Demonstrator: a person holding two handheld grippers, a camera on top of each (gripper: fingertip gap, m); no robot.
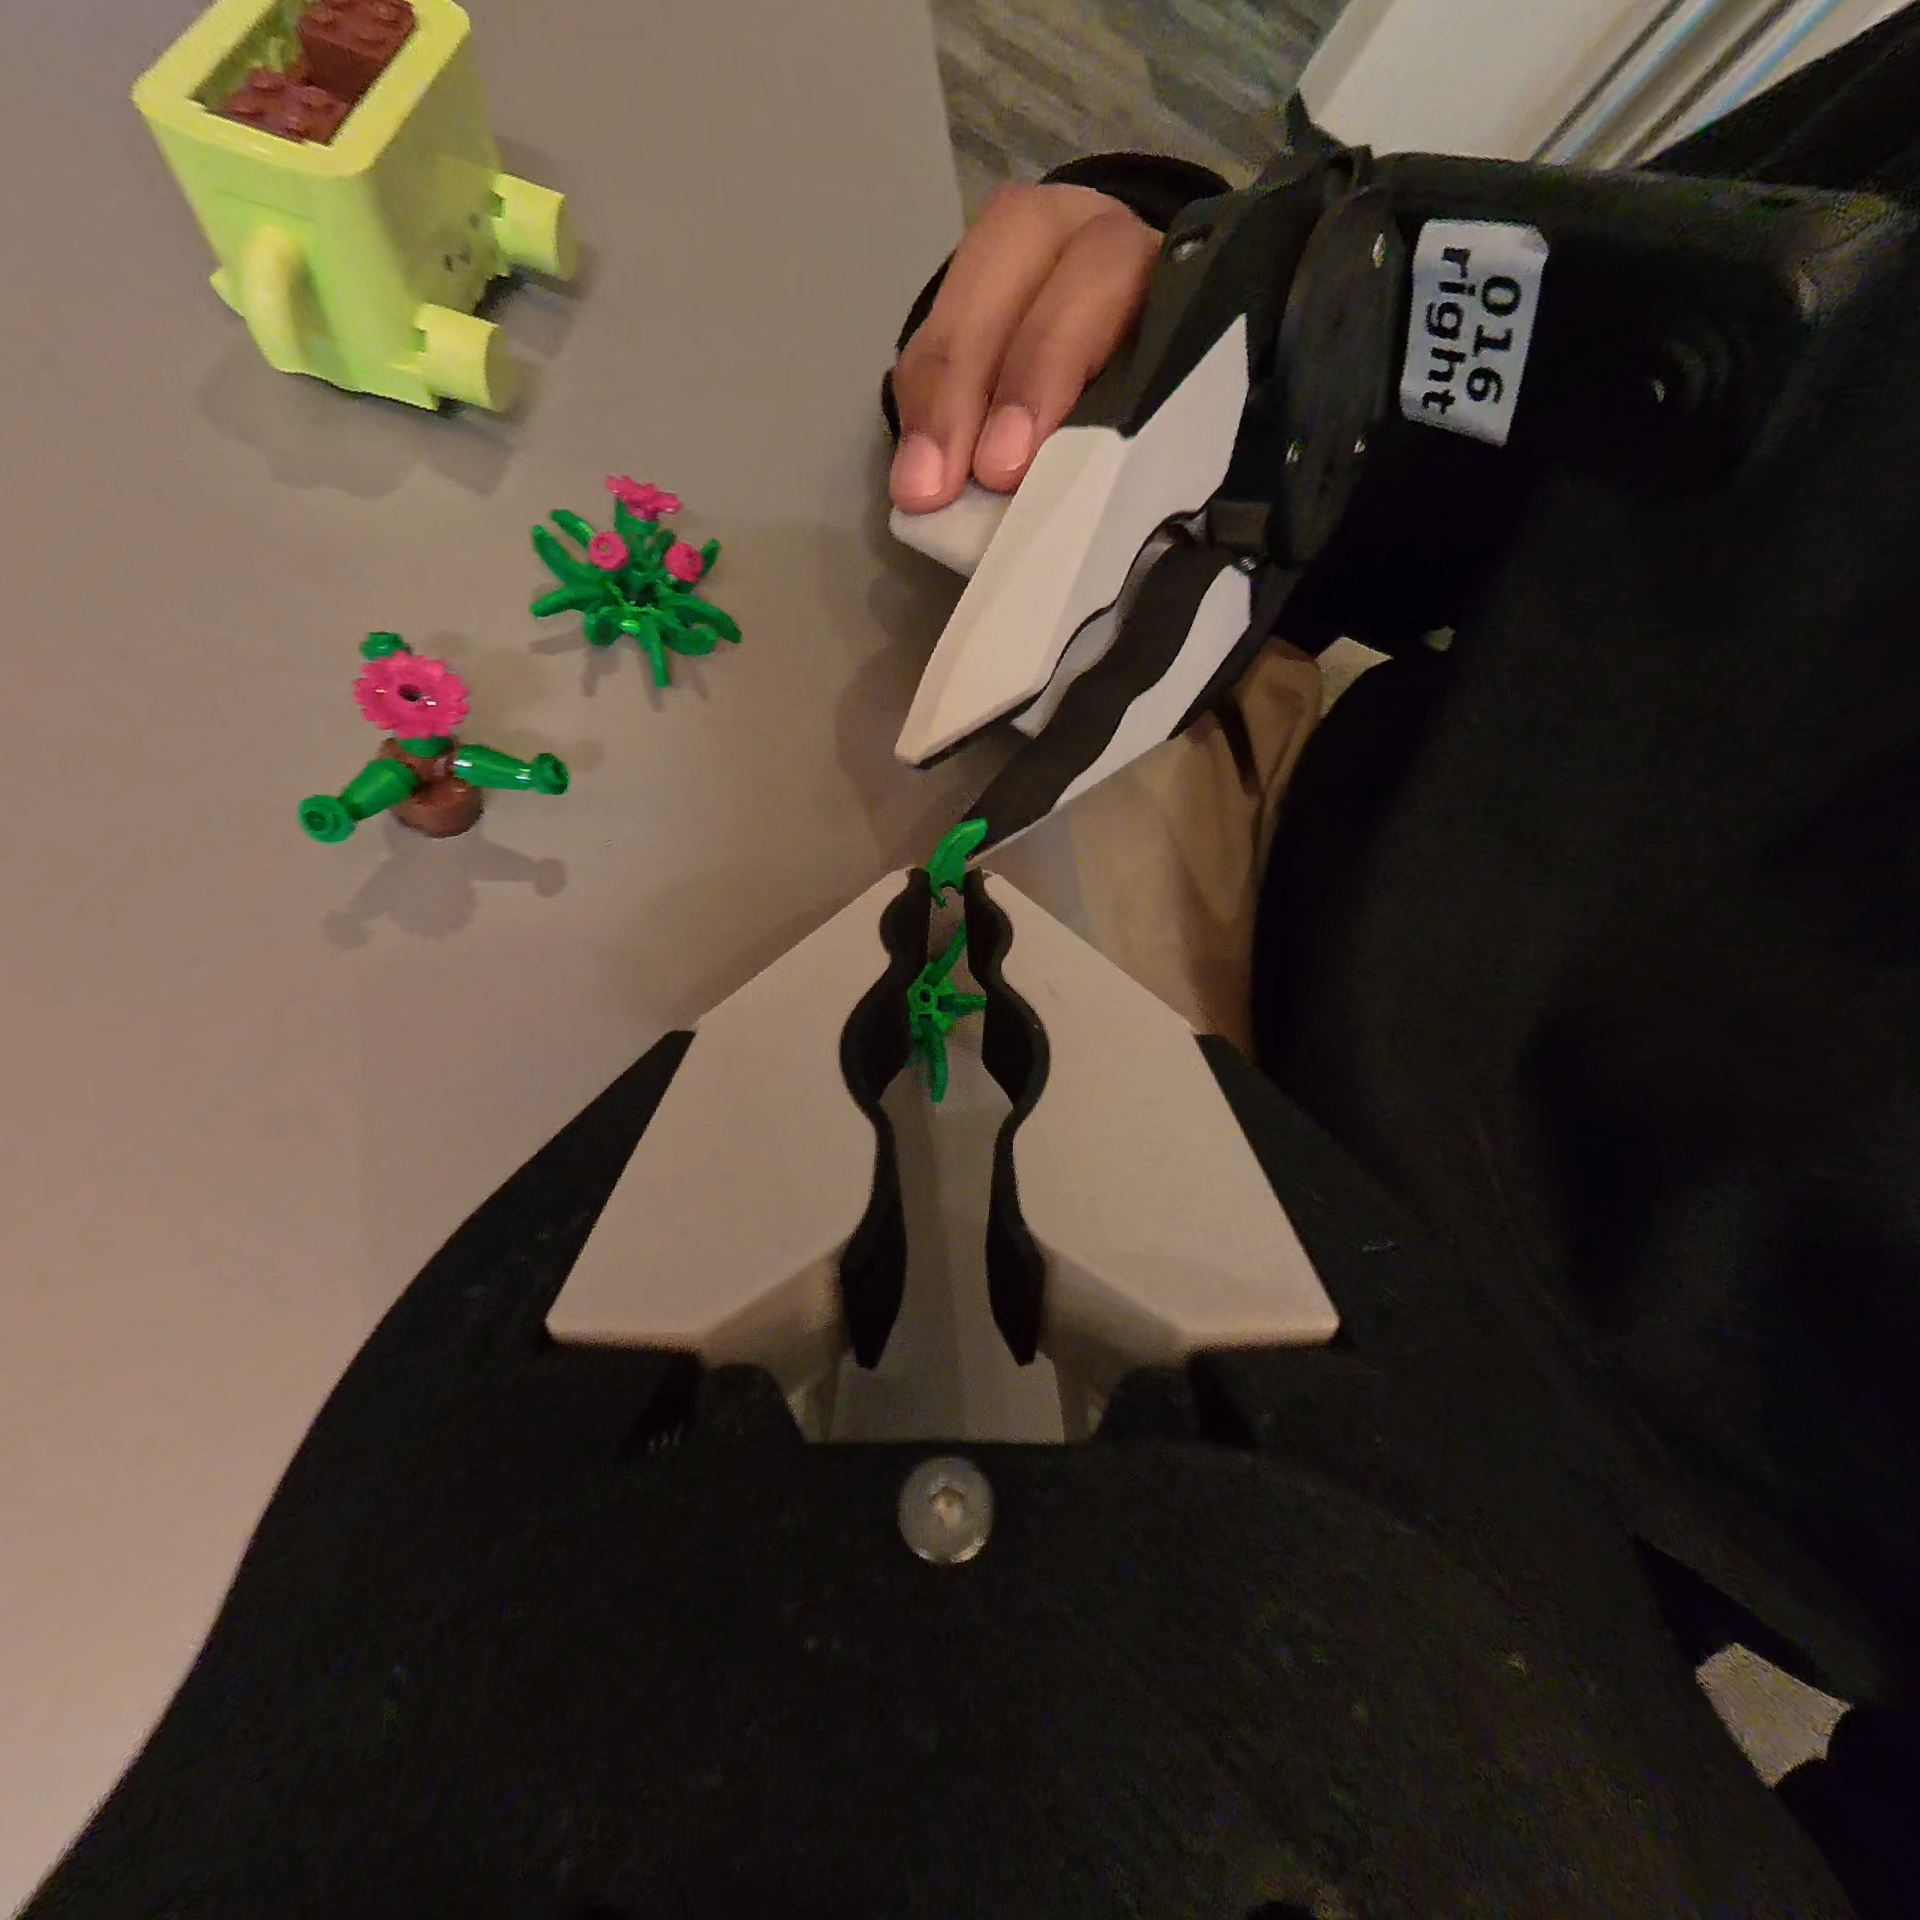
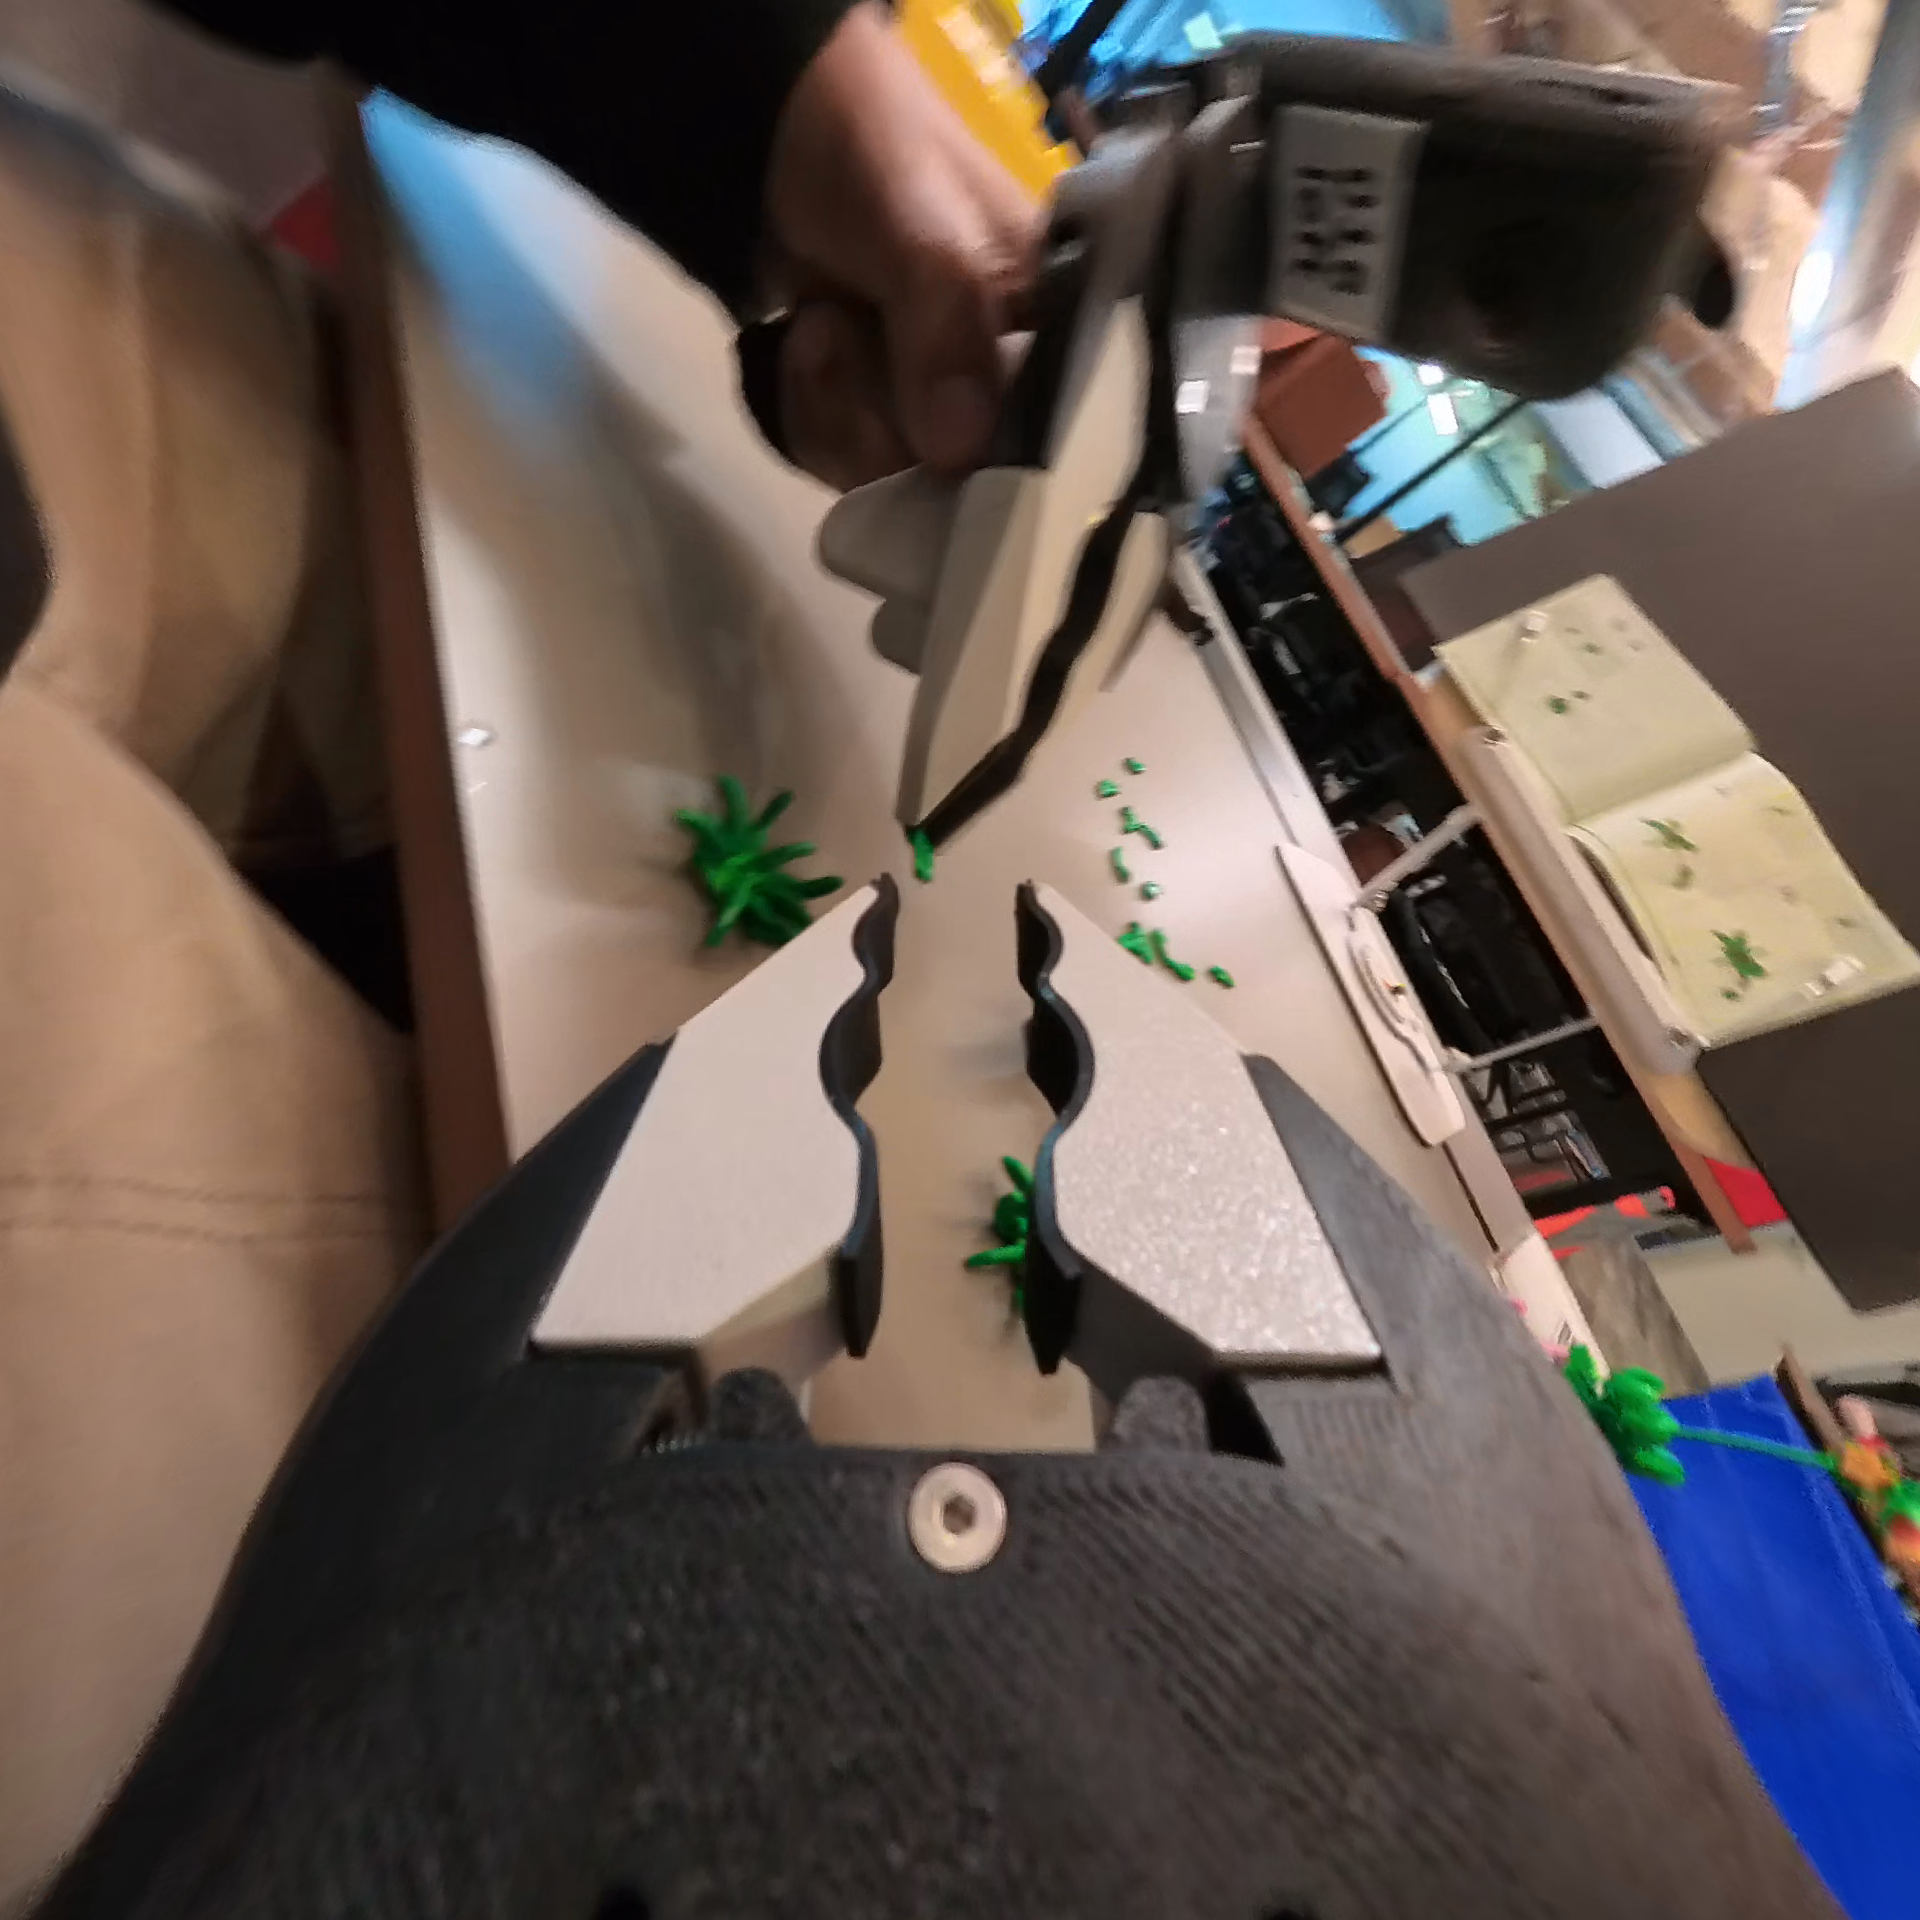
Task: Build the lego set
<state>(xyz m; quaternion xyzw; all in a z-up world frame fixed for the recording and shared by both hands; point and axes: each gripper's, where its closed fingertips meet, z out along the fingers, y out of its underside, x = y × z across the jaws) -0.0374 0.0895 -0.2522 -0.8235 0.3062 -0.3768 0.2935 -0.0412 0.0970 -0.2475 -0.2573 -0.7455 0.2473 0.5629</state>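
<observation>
The left claw (image 1: pixel 948 883) is pressed together on a small green leaf (image 1: pixel 956 850), which sticks out past its tips. Farther back, in the gap between its 2 fingers, a green sprig (image 1: pixel 935 1010) shows; I cannot tell whether it is gripped or lies on the table (image 1: pixel 156 1039) below. The right claw (image 2: pixel 956 904) is spread, with nothing between its fingers, and its tips sit just beside the leaf. In the left wrist view it comes in from the far right, with a hand (image 1: pixel 997 343) resting on its upper finger.

To the left on the table stands 1 pink flower (image 1: pixel 410 694) on a brown base with green stems. Just beyond it is a cluster (image 1: pixel 634 582) of 3 small pink blooms in green leaves. At the far left is a lime pot (image 1: pixel 343 208) with brown bricks (image 1: pixel 312 73) inside.

The right wrist view is blurred. It shows a leafy green plant (image 2: pixel 748 873) on the table left of the claws, loose green bits (image 2: pixel 1143 883) to the right, and an open booklet (image 2: pixel 1662 810) at the far right.
</observation>
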